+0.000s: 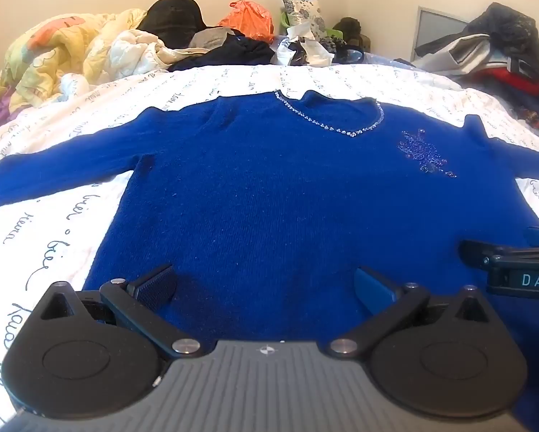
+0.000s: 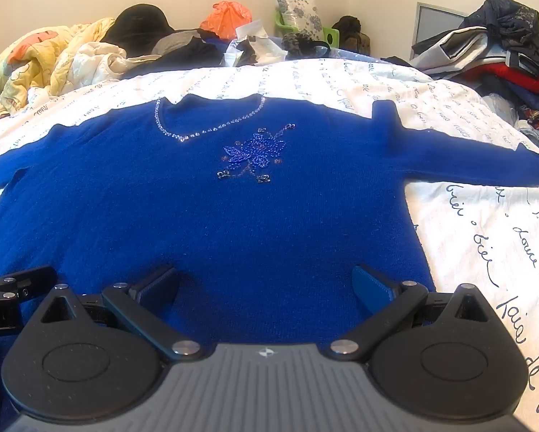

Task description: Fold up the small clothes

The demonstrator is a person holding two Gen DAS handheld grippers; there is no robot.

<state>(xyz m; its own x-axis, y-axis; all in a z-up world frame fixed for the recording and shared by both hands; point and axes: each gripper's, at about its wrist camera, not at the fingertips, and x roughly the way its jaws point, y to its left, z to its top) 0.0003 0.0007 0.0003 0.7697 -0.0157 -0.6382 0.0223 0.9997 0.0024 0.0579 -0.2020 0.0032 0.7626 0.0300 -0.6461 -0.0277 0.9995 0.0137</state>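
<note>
Lying flat and face up on a bed covered by a white sheet printed with dark cursive script (image 1: pixel 64 237), a royal-blue knitted sweater (image 1: pixel 269 187) has both sleeves spread out to the sides. A line of silver beads (image 2: pixel 204 127) trims its neckline, and a beaded blue flower motif (image 2: pixel 255 154) sits on the chest just below. The left claw (image 1: pixel 266 284) hangs over the sweater's lower hem area with its jaws spread wide and nothing between them; the cloth shows plainly in the gap. The right claw (image 2: pixel 266 284) hangs beside it over the same lower part of the garment, likewise released and empty. Each claw's edge shows at the side of the other's view, so the two are near one another. Beyond the sweater, at the far end of the bed, lie a crumpled yellow patterned quilt (image 1: pixel 53 50), an orange plastic bag (image 2: pixel 226 14) and a heap of dark clothes (image 2: pixel 493 46) on the right.
</note>
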